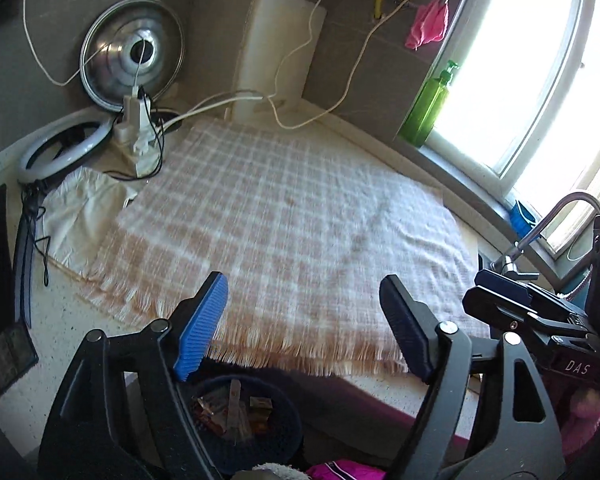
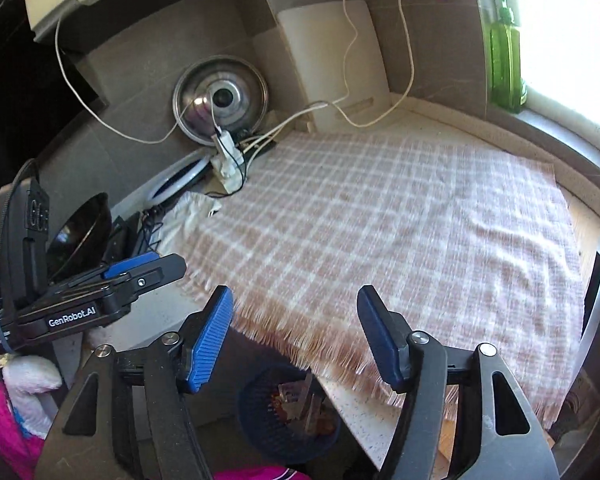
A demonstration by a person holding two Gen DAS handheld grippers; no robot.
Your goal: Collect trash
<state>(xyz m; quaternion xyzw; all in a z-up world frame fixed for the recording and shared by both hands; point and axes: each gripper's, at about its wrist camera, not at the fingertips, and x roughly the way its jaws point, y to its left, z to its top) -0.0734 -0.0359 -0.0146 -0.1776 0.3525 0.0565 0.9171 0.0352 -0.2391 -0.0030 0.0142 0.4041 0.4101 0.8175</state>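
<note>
Two handheld grippers w/ blue ribbed pads are held above a kitchen counter. The left gripper (image 1: 302, 320) and right gripper (image 2: 296, 334) are both spread wide; nothing is gripped by either. A pink-and-white checked fringed cloth (image 1: 292, 216) is spread over the speckled countertop (image 1: 80, 320); no loose trash is seen on it. Wrappers and scraps (image 2: 300, 404) are seen inside a dark blue mesh basket (image 2: 260, 412) on the floor, just below the counter's front edge. The task is judged nearly done; next move probably calls for a last check for leftovers. Open room is given over the cloth; back-left corner is crowded w/ white cables (image 1: 312, 32).
</note>
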